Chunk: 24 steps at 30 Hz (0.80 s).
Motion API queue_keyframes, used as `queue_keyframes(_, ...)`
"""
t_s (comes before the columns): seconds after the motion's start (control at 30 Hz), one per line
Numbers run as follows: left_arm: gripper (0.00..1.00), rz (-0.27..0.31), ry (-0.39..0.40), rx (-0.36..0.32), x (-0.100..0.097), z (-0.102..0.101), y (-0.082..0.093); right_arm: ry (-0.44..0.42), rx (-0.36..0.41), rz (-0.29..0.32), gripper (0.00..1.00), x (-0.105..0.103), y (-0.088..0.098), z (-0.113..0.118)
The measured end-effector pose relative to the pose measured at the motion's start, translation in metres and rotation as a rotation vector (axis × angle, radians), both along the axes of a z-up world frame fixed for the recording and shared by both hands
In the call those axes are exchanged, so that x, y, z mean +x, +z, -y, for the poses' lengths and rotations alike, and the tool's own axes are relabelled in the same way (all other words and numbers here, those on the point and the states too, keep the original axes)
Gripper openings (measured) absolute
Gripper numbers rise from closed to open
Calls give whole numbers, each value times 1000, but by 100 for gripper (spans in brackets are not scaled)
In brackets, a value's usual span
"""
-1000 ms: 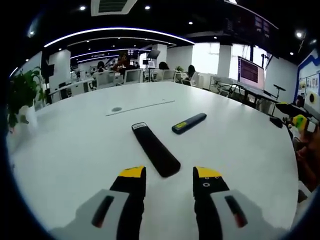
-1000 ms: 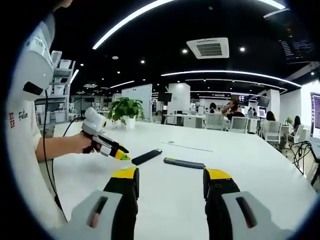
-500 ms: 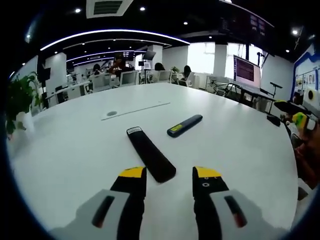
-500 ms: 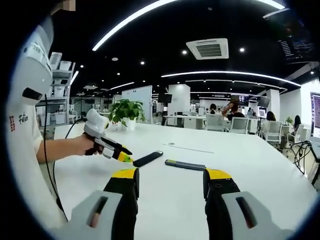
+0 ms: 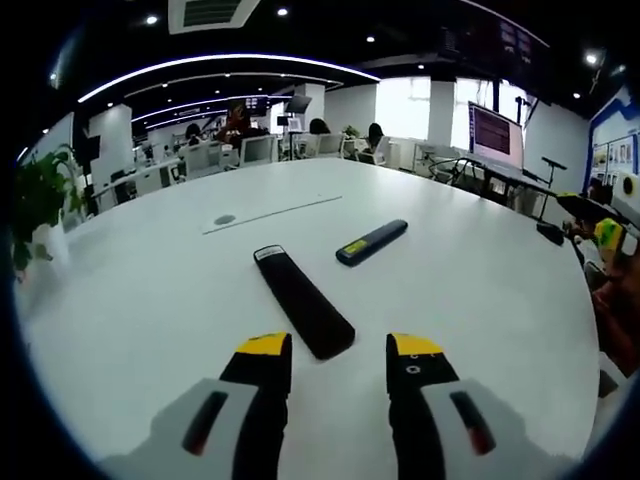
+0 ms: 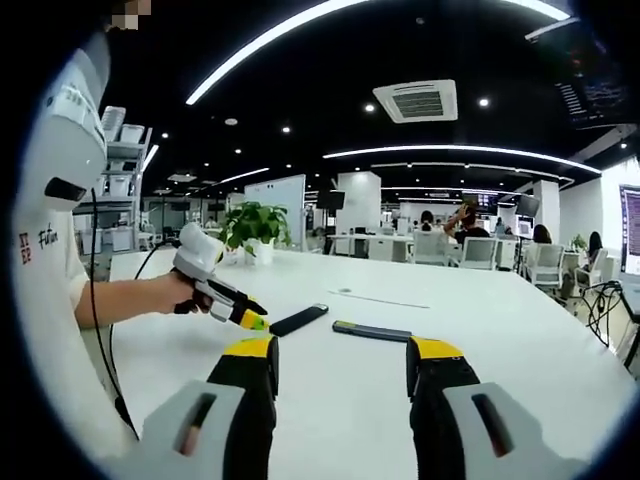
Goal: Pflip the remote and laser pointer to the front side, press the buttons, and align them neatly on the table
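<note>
Left gripper view, remote point(image 5: 303, 301) angled up-left (back up), laser pointer point(image 5: 371, 242) up-right

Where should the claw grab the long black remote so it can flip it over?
Probably the near end of the remote, pinched across its narrow width. It lies flat on the white table, a long thin bar slanting away, and that end points at the open left claw just in front, so come straight in from there.
</note>
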<state>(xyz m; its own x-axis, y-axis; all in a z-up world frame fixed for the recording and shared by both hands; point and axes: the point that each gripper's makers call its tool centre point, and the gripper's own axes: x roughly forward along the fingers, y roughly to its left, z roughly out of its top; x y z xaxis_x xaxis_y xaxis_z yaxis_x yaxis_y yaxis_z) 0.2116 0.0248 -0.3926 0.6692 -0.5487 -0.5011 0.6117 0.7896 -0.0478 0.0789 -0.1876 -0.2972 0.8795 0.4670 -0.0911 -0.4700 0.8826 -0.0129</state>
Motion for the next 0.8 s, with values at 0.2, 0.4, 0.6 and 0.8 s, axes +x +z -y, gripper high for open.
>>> queue_keyframes(0.2, 39, 10, 38, -27, 2, 0, 5, 40, 52, -42, 52, 4, -5, -6)
queue_keyframes(0.4, 38, 18, 41, -28, 0, 2, 7, 55, 28, -23, 52, 5, 0, -11)
queue_keyframes(0.6, 37, 34, 51, 0, 6, 2, 2, 53, 33, -26, 52, 1, -4, -14)
queue_keyframes(0.8, 37, 45, 34, 45, 5, 6, -2, 44, 51, -39, 51, -5, -6, -13)
